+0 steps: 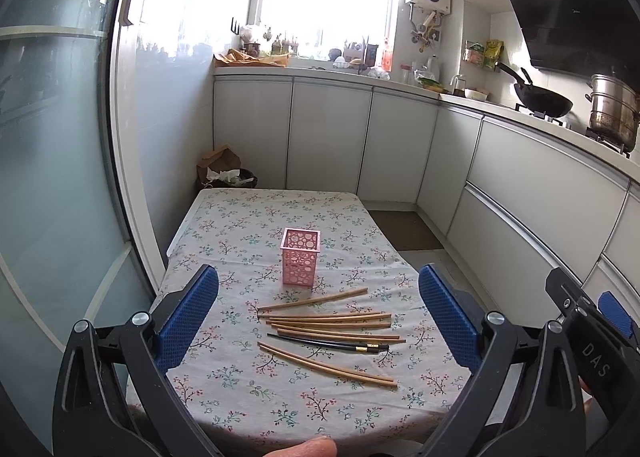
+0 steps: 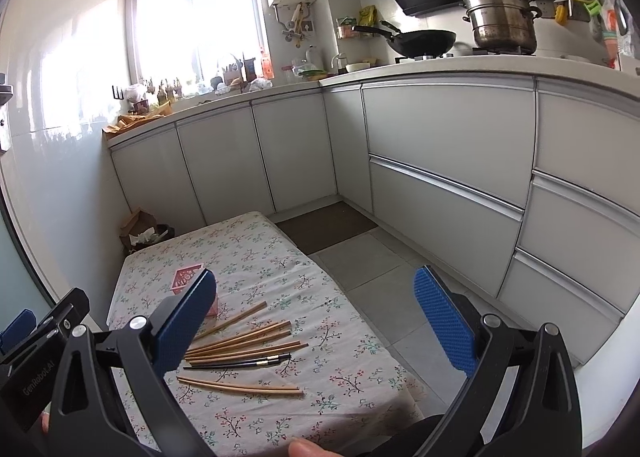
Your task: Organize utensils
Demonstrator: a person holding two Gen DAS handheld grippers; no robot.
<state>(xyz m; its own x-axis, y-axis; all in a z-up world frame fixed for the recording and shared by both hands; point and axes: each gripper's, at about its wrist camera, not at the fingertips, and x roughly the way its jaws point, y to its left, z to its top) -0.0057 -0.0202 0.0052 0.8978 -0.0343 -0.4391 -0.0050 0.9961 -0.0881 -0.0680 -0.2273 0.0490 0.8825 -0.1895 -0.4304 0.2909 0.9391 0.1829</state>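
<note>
A pink perforated holder [image 1: 301,257] stands upright and empty on the floral tablecloth [image 1: 240,249]. Just in front of it lie several wooden chopsticks [image 1: 332,321] fanned out, with a dark pair [image 1: 328,343] among them. My left gripper [image 1: 318,305] hovers open above the table's near end, nothing between its blue pads [image 1: 188,317]. In the right wrist view the same wooden chopsticks [image 2: 248,337] and the dark pair [image 2: 240,363] lie low left, and the holder [image 2: 184,277] is half hidden behind a pad. My right gripper [image 2: 316,317] is open and empty, held over the table's right edge.
White kitchen cabinets [image 1: 328,141] run along the back and right. A wok [image 1: 544,101] and a steel pot [image 1: 612,113] sit on the stove. A bin with paper bags [image 1: 228,173] stands beyond the table's far end. A glass door [image 1: 52,161] is on the left. Tiled floor [image 2: 380,281] lies right of the table.
</note>
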